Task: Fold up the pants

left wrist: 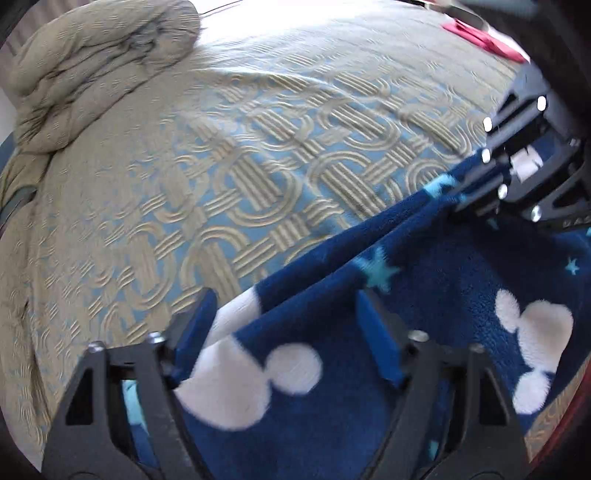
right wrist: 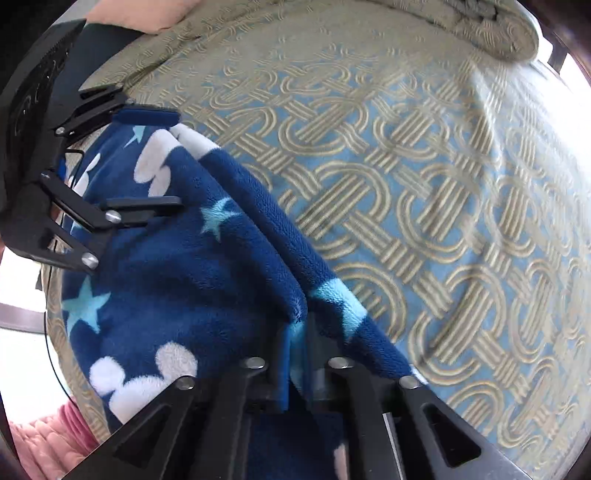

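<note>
**Fleece pants pinched along a raised fold on the bed**

The navy fleece pants (left wrist: 325, 306), printed with white mouse-head shapes and pale blue stars, lie at the near edge of a bed covered by a blue-and-tan patterned bedspread (left wrist: 207, 173). A ridge of the cloth runs lifted between the two grippers.

The right gripper (right wrist: 299, 332) has its jaws pressed together on that ridge; the pads are nearly buried in fleece and hard to separate by eye. The left gripper (left wrist: 284, 332) stands partly open with the fold between its blue pads (left wrist: 376, 332). No earlier view is there to compare, and motion blur leaves it unclear whether the pads actually press the cloth.

How far the pants reach below both cameras is cut off. A bunched quilt (left wrist: 92, 66) sits at the far corner; a red item (left wrist: 480, 35) is smeared and unreadable.
</note>
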Demonstrator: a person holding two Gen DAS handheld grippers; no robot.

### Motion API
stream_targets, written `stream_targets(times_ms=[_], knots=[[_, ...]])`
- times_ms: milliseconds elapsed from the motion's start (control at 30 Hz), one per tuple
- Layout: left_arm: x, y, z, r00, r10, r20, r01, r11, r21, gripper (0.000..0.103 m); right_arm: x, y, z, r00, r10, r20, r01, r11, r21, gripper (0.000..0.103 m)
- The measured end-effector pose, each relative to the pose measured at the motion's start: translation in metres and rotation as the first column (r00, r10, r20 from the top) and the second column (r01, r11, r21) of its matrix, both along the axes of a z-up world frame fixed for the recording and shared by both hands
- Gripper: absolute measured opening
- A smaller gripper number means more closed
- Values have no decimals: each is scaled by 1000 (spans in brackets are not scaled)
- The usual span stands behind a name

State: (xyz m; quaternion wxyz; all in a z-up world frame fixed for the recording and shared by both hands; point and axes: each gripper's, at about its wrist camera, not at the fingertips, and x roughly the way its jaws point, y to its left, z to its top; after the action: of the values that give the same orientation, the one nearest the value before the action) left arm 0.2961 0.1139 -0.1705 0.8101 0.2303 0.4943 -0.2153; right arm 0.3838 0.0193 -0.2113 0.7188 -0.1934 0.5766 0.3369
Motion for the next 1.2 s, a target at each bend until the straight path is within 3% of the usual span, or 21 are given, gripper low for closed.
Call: stream_targets(times_ms=[33, 67, 133, 200, 267, 333, 367, 433, 467, 500, 600, 667, 733, 800, 900, 967, 1100, 1200], knots=[[3, -3, -3, 999, -23, -37, 22, 999, -34, 6, 1, -1, 4, 1000, -10, 30, 10, 1000, 12, 4], [5, -3, -3, 999, -18, -39, 16, 999, -42, 5, 5, -4, 10, 998, -37, 48, 35, 999, 42, 4], [14, 2, 0, 999, 26, 42, -26, 1000, 8, 3, 20, -14, 14, 994, -106, 32, 103, 990, 94, 4], [35, 23, -5, 986, 159, 39, -161, 985, 61, 3, 29, -16, 4, 992, -121, 30, 119, 991, 55, 9], [40, 47, 2, 967, 251, 41, -253, 966, 47, 3, 25, -17, -2, 992, -128, 16, 128, 992, 0, 17], [30, 60, 14, 955, 291, 63, -293, 956, 21, 4, 11, -25, 10, 989, -136, 64, 137, 991, -2, 25], [22, 67, 22, 947, 313, 80, -314, 949, 11, 9, 2, -33, 18, 984, -148, 98, 149, 989, 2, 32], [0, 82, 34, 930, 355, 98, -357, 934, -5, 39, -17, -57, 35, 966, -205, 155, 204, 979, 26, 45], [-14, 92, 39, 913, 390, 118, -393, 920, -1, 67, -30, -70, 43, 958, -246, 149, 240, 969, 58, 48], [-23, 103, 42, 897, 419, 142, -424, 906, 7, 81, -42, -80, 46, 957, -267, 110, 258, 962, 93, 48], [-43, 138, 36, 847, 514, 137, -523, 851, 43, 82, -82, -98, 38, 964, -254, -79, 264, 949, 171, 48], [-51, 163, 24, 789, 609, 79, -614, 785, 88, 83, -115, -92, 17, 962, -243, -122, 255, 963, 88, 48], [-57, 185, 15, 733, 680, 32, -679, 728, 94, 83, -135, -84, -1, 965, -248, -87, 249, 968, 1, 48], [-62, 198, 9, 697, 717, -21, -716, 697, 46, 88, -138, -77, 9, 967, -253, -38, 254, 967, 4, 48], [-64, 214, 3, 677, 729, -107, -735, 677, -41, 94, -127, -59, 35, 963, -267, -24, 268, 954, 131, 48], [-60, 217, -1, 670, 731, -130, -741, 669, -58, 94, -115, -35, 46, 963, -266, -43, 269, 943, 196, 49], [-56, 243, -2, 632, 750, -196, -775, 612, -156, 94, -89, 11, 42, 965, -242, -101, 259, 939, 227, 50], [-61, 260, -4, 632, 733, -253, -775, 589, -229, 94, -91, 42, 31, 968, -202, -149, 234, 942, 241, 50]])
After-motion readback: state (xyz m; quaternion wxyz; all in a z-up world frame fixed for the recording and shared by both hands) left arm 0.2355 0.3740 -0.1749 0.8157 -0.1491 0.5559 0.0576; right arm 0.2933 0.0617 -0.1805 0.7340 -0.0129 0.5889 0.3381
